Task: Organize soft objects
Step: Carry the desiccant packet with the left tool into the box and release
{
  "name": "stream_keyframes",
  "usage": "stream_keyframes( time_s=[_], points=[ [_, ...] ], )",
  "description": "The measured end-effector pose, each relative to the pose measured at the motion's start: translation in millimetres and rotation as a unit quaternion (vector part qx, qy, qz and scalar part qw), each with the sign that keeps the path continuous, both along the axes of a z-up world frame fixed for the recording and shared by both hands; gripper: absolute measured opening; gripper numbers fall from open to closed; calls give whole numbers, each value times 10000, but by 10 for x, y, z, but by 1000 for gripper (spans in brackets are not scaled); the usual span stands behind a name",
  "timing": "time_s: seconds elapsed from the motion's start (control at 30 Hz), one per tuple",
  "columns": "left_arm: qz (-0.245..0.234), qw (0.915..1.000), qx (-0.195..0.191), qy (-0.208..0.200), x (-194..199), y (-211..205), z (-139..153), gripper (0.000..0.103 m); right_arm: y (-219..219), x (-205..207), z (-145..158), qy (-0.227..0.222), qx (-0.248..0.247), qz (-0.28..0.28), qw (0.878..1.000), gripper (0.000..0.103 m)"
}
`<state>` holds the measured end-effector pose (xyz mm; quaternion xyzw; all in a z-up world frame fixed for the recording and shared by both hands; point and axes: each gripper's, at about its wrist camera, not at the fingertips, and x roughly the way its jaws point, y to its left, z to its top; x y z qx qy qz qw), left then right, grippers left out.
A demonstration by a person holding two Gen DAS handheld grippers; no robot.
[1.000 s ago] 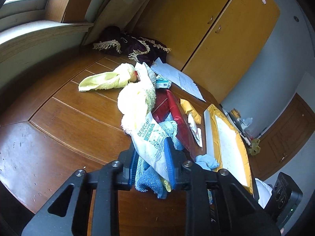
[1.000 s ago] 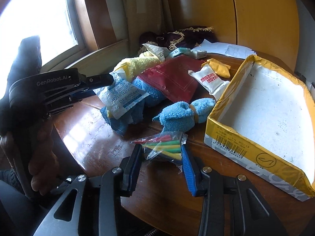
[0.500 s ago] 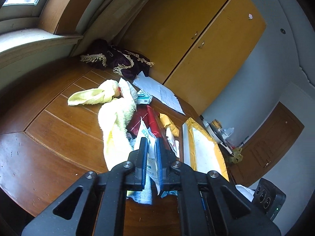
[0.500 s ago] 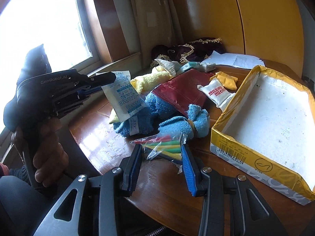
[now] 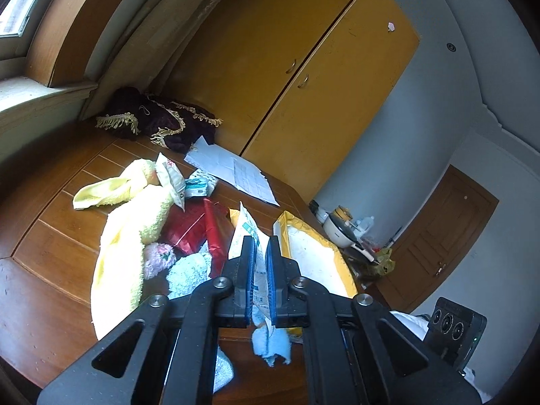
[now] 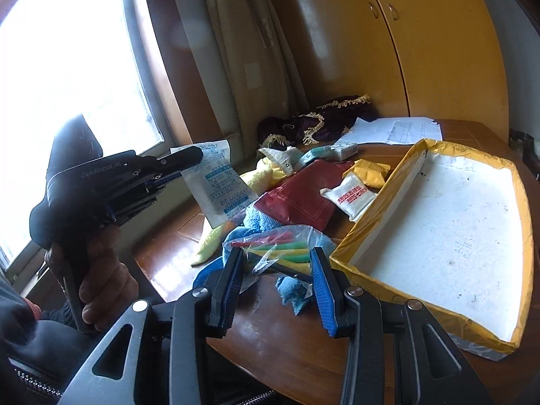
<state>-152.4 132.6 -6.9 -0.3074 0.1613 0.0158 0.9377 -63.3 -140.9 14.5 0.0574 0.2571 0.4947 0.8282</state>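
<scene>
Right wrist view showed the left gripper (image 6: pixel 189 158) at the left, raised above the wooden table (image 6: pixel 290 351), its fingers pressed together on the top edge of a white desiccant sachet (image 6: pixel 219 182) that hung clear of the pile. A hand (image 6: pixel 101 280) gripped its handle. Nearer, the right gripper (image 6: pixel 276 273) stood partly open, its blue pads on either side of a clear bag of coloured sticks (image 6: pixel 280 249); whether they pinched it I could not tell. A blue cloth (image 6: pixel 293 290) lay under that bag. To the right sat a shallow yellow-edged box (image 6: pixel 364 236) with a white floor. Beyond the bag lay a red pouch (image 6: pixel 300 195), a small white packet with red print (image 6: pixel 351 195) and a yellow packet (image 6: pixel 369 172), with a yellow towel (image 6: pixel 266 175) further left.

Left wrist view had the sachet (image 5: pixel 249 233) clamped between the narrow fingers, with the yellow towel (image 5: pixel 128 236) spread on the left and the box (image 5: pixel 320 253) to the right.
</scene>
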Motion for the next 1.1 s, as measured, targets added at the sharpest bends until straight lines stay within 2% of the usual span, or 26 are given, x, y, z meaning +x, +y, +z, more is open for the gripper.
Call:
stream_keyframes(
  time_s=[0.17, 0.23, 0.3, 0.4, 0.47, 0.53, 0.57, 0.67, 0.83, 0.9, 0.97, 1.1],
  points=[
    [-339, 9993, -131, -109, 180, -93, 112, 4, -214, 181, 112, 24, 86, -639, 9979, 41],
    [-622, 9977, -235, -150, 316, -162, 169, 4, -272, 355, 114, 156, -109, -1111, 9936, 41],
    [-954, 9947, -338, -183, 494, -255, 218, 4, -316, 552, 53, 335, -421, -1679, 9843, 41],
    [-1464, 9884, -380, -161, 807, -493, 251, 4, -344, 827, -110, 712, -750, -2006, 9742, 41],
    [-1818, 9829, -287, 4, 1043, -678, 213, 4, -339, 926, -208, 858, -975, -2179, 9673, 41],
    [-2073, 9771, -370, 304, 1253, -825, 106, 4, -326, 951, -269, 829, -1166, -2307, 9625, 41],
    [-2282, 9716, -397, 474, 1353, -900, 39, 4, -308, 952, -292, 789, -1299, -2377, 9594, 41],
    [-2583, 9613, -348, 893, 1554, -1061, -136, 4, -251, 983, -356, 721, -1645, -2492, 9517, 41],
    [-2786, 9466, -457, 1554, 1783, -1122, -398, 4, -216, 1069, -512, 824, -2006, -2488, 9440, 41],
    [-2864, 9415, -332, 1748, 1823, -1168, -445, 4, -248, 1099, -550, 887, -2013, -2475, 9436, 41],
    [-2627, 9476, -50, 1817, 1791, -1209, -457, 4, -298, 1119, -564, 919, -2022, -2533, 9415, 42],
    [-2216, 9525, 663, 1981, 1756, -1286, -479, 9, -339, 1109, -550, 945, -1958, -2550, 9422, 42]
  ],
)
